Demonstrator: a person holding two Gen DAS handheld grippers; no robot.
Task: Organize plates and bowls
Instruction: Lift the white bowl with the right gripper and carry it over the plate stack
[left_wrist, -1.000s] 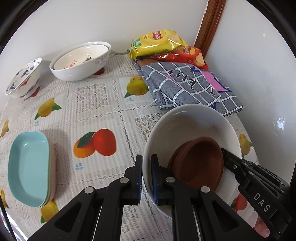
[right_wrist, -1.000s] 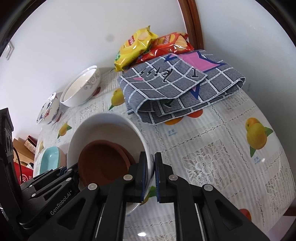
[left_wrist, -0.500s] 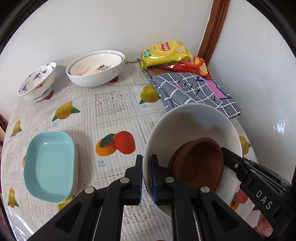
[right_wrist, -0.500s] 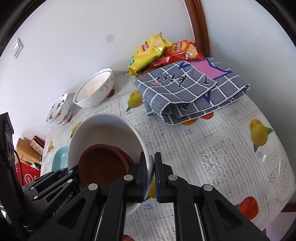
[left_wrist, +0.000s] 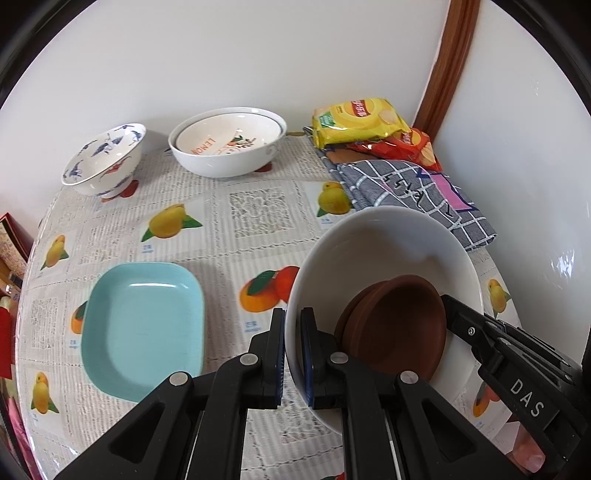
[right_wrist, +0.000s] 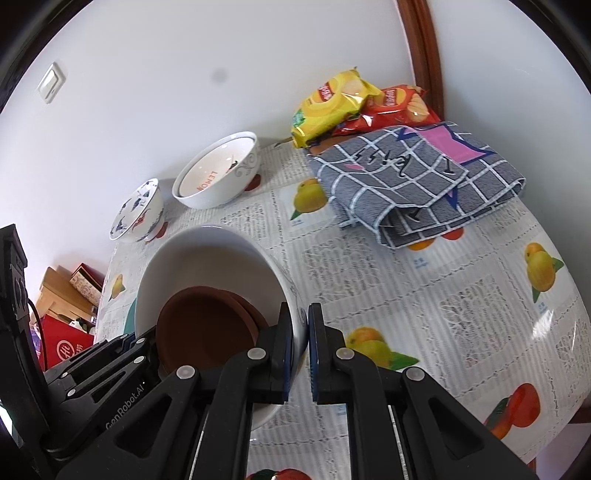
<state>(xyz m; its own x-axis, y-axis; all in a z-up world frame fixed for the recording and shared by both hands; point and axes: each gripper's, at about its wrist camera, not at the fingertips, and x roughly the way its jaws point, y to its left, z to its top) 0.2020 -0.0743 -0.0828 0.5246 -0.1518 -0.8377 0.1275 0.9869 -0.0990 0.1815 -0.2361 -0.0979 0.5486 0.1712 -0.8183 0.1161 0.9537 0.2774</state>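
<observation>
A large white bowl (left_wrist: 369, 251) (right_wrist: 207, 258) hangs tilted above the table with two stacked brown dishes (left_wrist: 395, 325) (right_wrist: 199, 332) lying inside it. My left gripper (left_wrist: 292, 325) is shut on its left rim, one finger inside and one outside. Opposite, my right gripper (right_wrist: 301, 325) is shut on the right rim the same way. A stack of light blue rectangular plates (left_wrist: 144, 325) lies on the tablecloth to the left. At the back wall stand a blue-patterned bowl (left_wrist: 103, 158) (right_wrist: 138, 212) and two nested white bowls (left_wrist: 229, 147) (right_wrist: 218, 173).
A folded checked cloth (left_wrist: 413, 192) (right_wrist: 417, 184) and two crisp bags (left_wrist: 358, 118) (right_wrist: 340, 99) fill the far right corner. Walls close the back and right. Cardboard and red boxes (right_wrist: 62, 302) sit on the floor past the table's left edge (left_wrist: 26, 295).
Both grippers have drawn back from the far wall and risen a little, carrying the white bowl with them. More of the table shows, and the blue plates have come fully into view.
</observation>
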